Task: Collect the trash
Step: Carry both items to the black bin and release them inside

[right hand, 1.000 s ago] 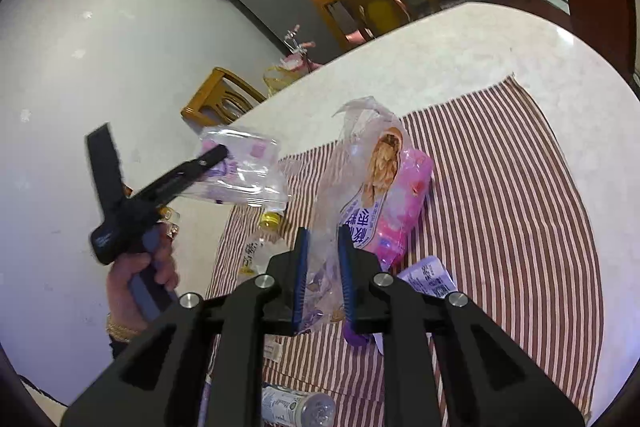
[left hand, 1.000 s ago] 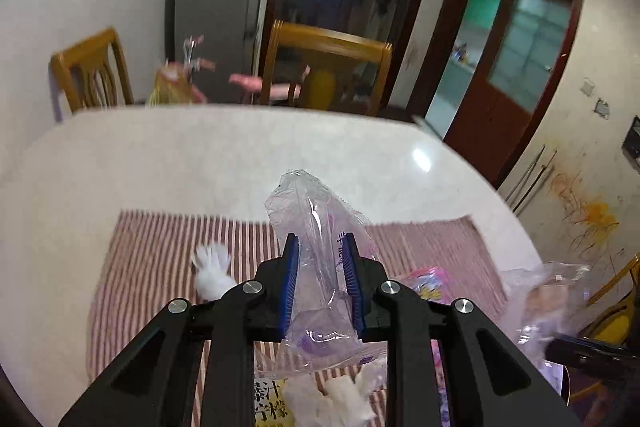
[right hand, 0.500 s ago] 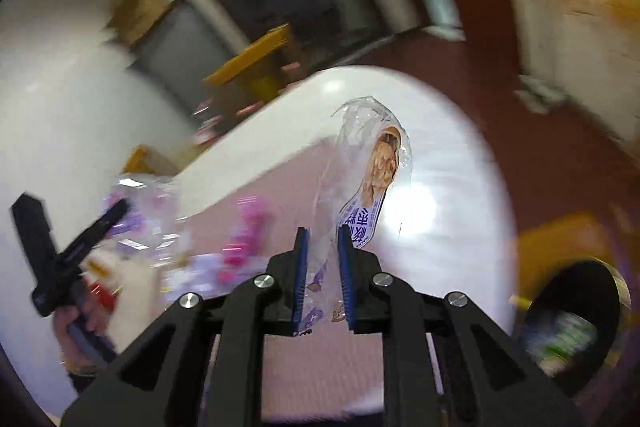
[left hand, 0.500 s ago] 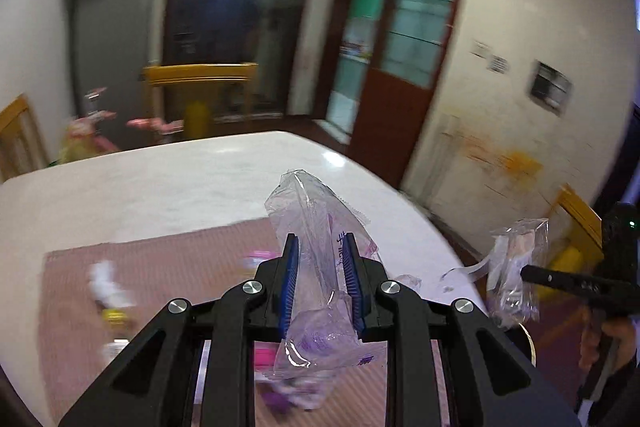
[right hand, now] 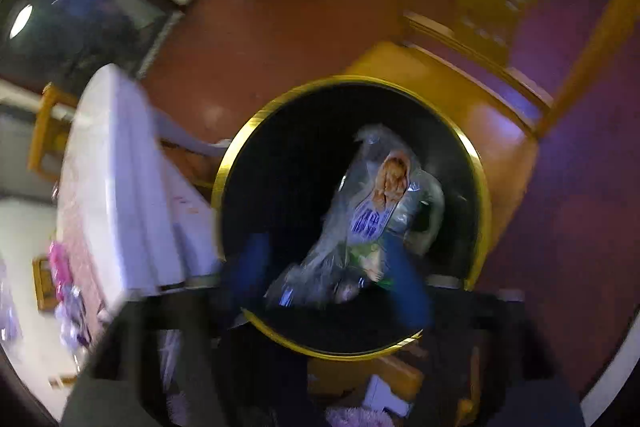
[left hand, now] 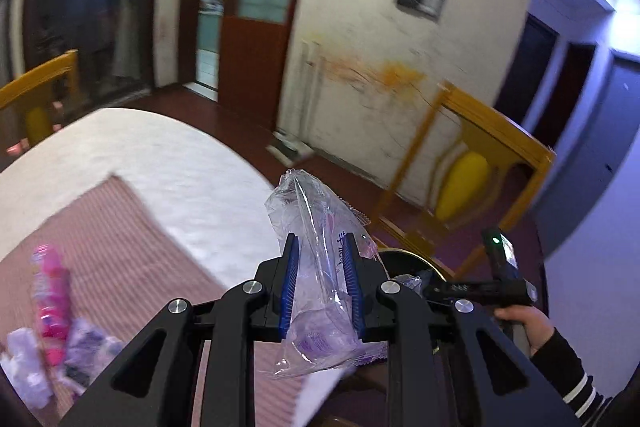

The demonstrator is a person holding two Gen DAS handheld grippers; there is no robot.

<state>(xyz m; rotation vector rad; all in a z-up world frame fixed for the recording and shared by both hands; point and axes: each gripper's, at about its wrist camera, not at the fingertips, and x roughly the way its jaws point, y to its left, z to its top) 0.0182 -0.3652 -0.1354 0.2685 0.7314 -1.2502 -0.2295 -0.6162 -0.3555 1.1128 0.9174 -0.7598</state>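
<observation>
Two sets of tongs in your hands, two wrappers in play. Your left tongs [left hand: 319, 283] are clenched on a clear crinkled wrapper [left hand: 320, 259] with purple print, its top poking up past the blue pads [left hand: 289, 281] and its bottom sagging below them. Just past those tips and down to their right sits the gold rim of the bin [left hand: 408, 257]. To the left of the tongs the striped cloth [left hand: 120, 247] lies on the pale table [left hand: 160, 155], with a pink packet [left hand: 50, 291] and crumpled bits on it. Out right, your right hand [left hand: 524, 323] grips its own black tool, sleeve striped at the cuff. Farther off stand a yellow chair [left hand: 472, 163] and the scuffed wall.

Your right tongs [right hand: 328, 275] point steeply down over the bin [right hand: 478, 187] and their jaws are opening, blurred blue fingers [right hand: 408, 287] spread wide. Between them a clear bag [right hand: 376, 203] with an orange picture and blue lettering hangs over the dark mouth of the bin; the blur hides whether a pad touches it. Left of the tongs, the table edge [right hand: 116, 187] shows.
</observation>
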